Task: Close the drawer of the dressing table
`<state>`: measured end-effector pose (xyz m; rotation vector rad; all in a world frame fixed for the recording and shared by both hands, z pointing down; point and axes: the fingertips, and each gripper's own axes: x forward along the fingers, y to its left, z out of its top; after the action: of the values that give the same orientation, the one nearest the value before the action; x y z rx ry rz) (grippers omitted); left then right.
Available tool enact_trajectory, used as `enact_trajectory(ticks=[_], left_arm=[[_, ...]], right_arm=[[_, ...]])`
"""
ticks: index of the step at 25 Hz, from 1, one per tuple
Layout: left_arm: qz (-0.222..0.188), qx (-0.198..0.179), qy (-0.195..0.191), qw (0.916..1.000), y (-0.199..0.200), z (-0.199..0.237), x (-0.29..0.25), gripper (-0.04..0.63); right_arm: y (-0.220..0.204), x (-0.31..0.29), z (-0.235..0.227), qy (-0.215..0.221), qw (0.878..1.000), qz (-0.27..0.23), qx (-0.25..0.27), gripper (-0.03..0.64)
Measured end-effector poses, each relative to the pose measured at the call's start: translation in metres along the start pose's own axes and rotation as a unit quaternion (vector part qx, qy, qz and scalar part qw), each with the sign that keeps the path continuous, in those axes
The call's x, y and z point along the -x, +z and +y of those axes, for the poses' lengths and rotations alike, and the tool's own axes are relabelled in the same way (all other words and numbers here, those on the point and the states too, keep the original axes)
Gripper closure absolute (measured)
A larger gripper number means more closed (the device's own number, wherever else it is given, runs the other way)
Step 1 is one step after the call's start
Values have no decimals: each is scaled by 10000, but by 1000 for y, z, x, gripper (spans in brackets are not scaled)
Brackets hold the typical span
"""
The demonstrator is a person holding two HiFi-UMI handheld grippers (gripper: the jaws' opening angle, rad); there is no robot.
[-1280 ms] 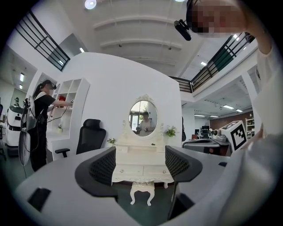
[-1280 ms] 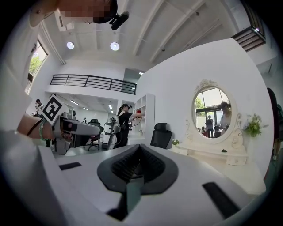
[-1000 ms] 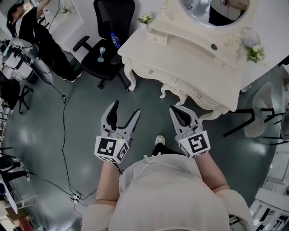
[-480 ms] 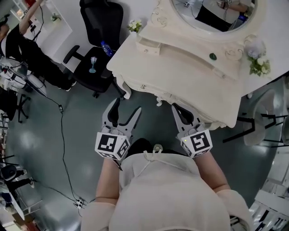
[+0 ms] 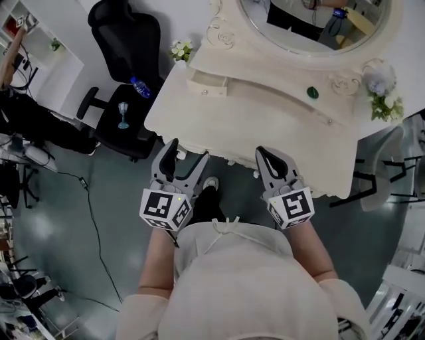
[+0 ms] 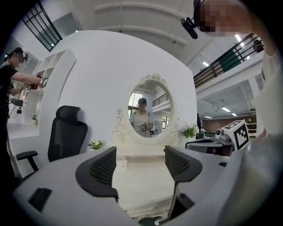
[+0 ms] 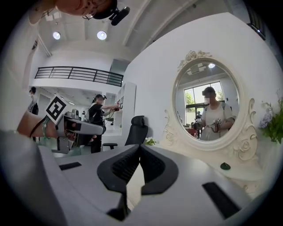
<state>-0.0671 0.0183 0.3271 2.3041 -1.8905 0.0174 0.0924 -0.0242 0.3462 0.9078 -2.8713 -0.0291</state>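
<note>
The cream dressing table point(image 5: 265, 126) with its oval mirror point(image 5: 312, 20) fills the top of the head view. A small drawer point(image 5: 207, 83) with a round knob sticks out of the raised shelf at the table's back left; in the left gripper view the drawer point(image 6: 121, 163) shows between the jaws, far off. My left gripper point(image 5: 187, 154) is open and holds nothing, its tips at the table's front edge. My right gripper point(image 5: 265, 157) is shut on nothing, jaws touching point(image 7: 139, 152), also at the front edge. Both are well short of the drawer.
A small green object point(image 5: 313, 92) lies on the tabletop near the mirror. Flowers stand at the left corner point(image 5: 178, 50) and the right end point(image 5: 382, 99). A black office chair point(image 5: 123, 40) holding a bottle and a glass stands left of the table. A cable point(image 5: 93, 219) runs over the floor.
The person has stepped up to the table: it has moved from well ahead to right over the gripper tips. Both grippers kept their pose, left open, right shut.
</note>
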Motion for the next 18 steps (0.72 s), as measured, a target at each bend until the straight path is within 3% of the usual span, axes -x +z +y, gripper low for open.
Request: enact_trajectory(ticks=[10,14,18], left_arm=[[627,-220,-715,9952,-11,87,-112,252],[938,-236,-1000,9903,-30,108,-147,252],[1256,-194,-1175,9849,-59,126,-176,252]], right_arm=[[-6,-113,-52,-668,9971,285,-243,611],[-20,-141,-72,-1105,9923,401,-397,611],[-37,-168,-82,-1228,9900,537,-436,611]])
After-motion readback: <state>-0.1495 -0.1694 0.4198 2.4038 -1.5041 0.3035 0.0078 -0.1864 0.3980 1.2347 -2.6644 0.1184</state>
